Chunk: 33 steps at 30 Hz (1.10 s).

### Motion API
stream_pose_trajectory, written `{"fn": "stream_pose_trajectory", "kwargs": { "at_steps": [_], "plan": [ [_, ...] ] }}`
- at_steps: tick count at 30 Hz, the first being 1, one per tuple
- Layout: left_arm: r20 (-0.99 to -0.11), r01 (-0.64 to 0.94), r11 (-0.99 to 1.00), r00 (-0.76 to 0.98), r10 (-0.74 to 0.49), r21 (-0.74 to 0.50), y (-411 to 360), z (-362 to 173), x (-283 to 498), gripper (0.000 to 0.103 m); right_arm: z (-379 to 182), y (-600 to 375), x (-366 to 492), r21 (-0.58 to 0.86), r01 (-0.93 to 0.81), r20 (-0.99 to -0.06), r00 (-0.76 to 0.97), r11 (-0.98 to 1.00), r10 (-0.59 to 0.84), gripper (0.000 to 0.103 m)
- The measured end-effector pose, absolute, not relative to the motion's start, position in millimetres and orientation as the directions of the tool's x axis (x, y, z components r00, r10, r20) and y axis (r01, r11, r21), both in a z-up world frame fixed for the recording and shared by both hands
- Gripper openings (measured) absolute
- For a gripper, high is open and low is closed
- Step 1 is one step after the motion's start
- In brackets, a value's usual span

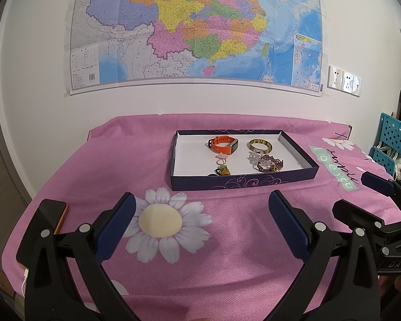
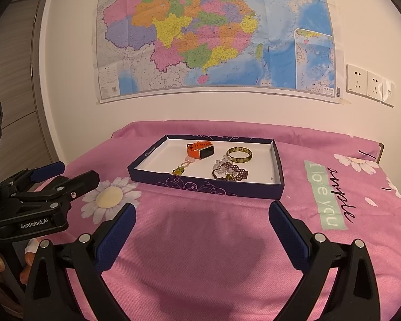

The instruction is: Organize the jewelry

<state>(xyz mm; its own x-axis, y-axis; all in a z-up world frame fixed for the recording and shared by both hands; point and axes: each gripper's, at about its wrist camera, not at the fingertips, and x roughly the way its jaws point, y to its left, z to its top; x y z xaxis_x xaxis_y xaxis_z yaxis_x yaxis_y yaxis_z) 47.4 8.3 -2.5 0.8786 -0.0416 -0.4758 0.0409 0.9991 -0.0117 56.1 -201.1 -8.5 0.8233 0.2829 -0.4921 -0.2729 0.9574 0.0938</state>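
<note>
Nearby, phone (image 1: 52,215) flanks left gripper (image 1: 200,214) — box (image 1: 243,180) sits beyond.

Wall map (image 1: 195,26), phone (image 1: 52,215), outlets (image 2: 369,84)

Counter under pink daisy-print cloth (image 1: 227,254). On it: shallow navy cardboard tray (image 1: 243,182), far centre; dark phone in orange case (image 1: 53,214), near-left edge.

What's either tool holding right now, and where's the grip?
Nothing. The left tool and the right tool are both open over bare pink cloth; the jewelry sits in the box.
</note>
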Motion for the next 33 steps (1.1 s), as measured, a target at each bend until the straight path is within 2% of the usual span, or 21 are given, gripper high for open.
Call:
{"fn": "stream_pose_trajectory", "kwargs": {
  "at_steps": [33],
  "plan": [
    [-0.476, 0.040, 0.999, 0.878, -0.040, -0.009, 8.2, -2.0, 47.2, 0.098, -10.1, -201.3, 54.3, 0.096, -0.271, -0.496, 0.821, 0.958, 0.282, 0.096]
  ]
}}
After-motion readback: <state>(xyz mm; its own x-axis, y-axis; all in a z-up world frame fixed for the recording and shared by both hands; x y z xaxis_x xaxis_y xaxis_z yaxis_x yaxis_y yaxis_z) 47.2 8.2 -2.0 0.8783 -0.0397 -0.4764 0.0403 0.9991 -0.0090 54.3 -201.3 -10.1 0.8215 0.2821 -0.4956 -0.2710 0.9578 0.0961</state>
